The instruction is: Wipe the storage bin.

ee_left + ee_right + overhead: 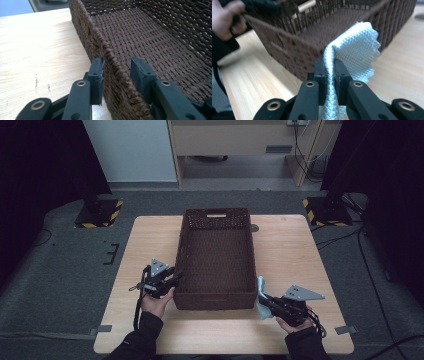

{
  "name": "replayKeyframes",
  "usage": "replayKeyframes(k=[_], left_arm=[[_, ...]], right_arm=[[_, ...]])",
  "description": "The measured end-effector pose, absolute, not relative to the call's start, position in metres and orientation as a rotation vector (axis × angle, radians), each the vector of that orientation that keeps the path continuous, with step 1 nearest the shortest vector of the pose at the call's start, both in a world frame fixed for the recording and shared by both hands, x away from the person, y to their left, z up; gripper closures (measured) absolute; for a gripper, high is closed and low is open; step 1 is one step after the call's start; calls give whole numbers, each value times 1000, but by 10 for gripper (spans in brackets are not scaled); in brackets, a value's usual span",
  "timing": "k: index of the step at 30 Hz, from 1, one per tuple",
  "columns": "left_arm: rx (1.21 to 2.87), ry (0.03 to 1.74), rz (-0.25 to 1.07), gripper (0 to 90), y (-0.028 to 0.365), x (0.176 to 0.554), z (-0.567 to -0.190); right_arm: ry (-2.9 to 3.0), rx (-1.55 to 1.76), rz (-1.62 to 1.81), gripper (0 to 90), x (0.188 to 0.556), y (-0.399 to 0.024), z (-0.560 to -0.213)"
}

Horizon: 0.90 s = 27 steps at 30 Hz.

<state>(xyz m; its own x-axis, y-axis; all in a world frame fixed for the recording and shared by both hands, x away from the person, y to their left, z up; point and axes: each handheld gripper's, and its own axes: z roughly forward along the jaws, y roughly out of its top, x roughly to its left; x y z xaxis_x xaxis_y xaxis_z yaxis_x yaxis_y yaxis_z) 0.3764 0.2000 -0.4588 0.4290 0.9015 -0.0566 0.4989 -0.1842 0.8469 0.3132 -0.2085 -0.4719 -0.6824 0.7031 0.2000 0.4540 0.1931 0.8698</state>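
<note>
Low and right of centre in the high view, the right gripper (265, 301) is clenched on a pale blue waffle-weave cloth (261, 292), which sits just beside the near right corner of the brown wicker basket (216, 251). In the right gripper view the cloth (359, 50) fans out above the jaws. At lower left, the left gripper (176, 279) straddles the basket's left rim (117, 72) (one pad touches the outer wall, the other stands clear inside), so it grips nothing. The basket rests mid-frame on the wooden table (290, 250).
</note>
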Motion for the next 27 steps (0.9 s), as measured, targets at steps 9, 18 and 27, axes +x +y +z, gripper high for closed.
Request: replayKeyframes(k=[9, 18, 27], left_arm=[[1832, 1200, 595, 616, 200, 376, -459], [1831, 1200, 596, 612, 200, 377, -459], [1833, 1200, 593, 608, 200, 377, -459]], right_arm=[[2386, 1219, 1282, 836, 321, -198, -502], [2148, 1088, 1594, 836, 301, -214, -458], [2304, 1184, 1404, 836, 307, -204, -485]])
